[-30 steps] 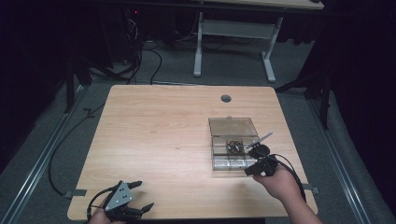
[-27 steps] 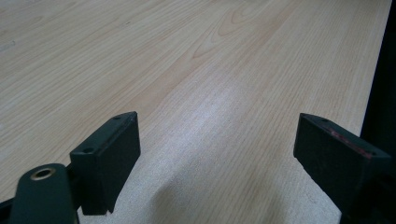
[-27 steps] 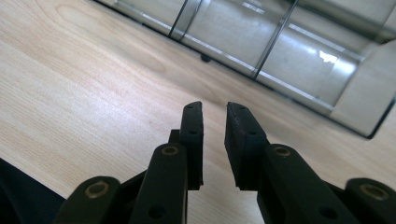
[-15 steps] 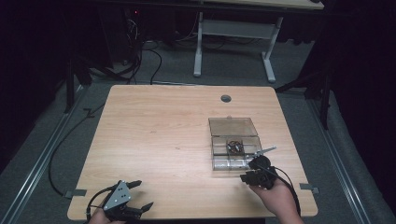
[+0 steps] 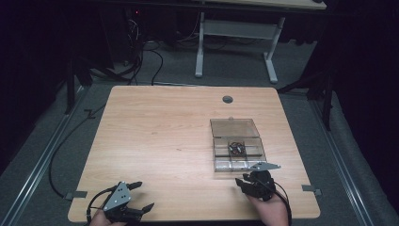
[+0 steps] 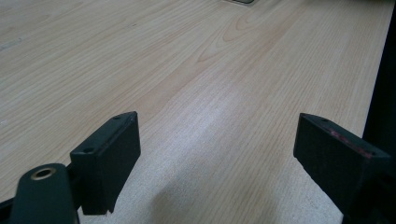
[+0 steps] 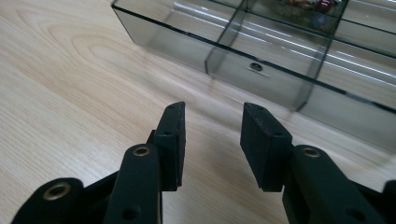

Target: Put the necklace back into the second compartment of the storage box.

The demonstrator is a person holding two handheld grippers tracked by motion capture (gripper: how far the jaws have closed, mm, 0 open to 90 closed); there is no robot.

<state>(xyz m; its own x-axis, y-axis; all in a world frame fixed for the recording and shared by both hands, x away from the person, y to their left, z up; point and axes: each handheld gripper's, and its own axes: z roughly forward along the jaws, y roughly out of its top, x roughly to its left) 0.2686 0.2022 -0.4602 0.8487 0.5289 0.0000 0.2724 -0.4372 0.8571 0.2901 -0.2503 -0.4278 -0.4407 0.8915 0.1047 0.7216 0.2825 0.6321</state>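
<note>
Jaws half-spread and just opening on nothing, our right gripper (image 5: 249, 182) sits at six o'clock of the smoky clear compartment box (image 5: 237, 146), right of desk (image 5: 160, 136) centre, lid open, long axis twelve-to-six. Left gripper (image 5: 141, 195) jaws gape wide.

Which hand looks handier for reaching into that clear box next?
Right, probably. The right gripper sits just in front of the box, jaws apart with nothing between them and pointed at it. The left gripper is open too, but at the table's far near corner.
</note>
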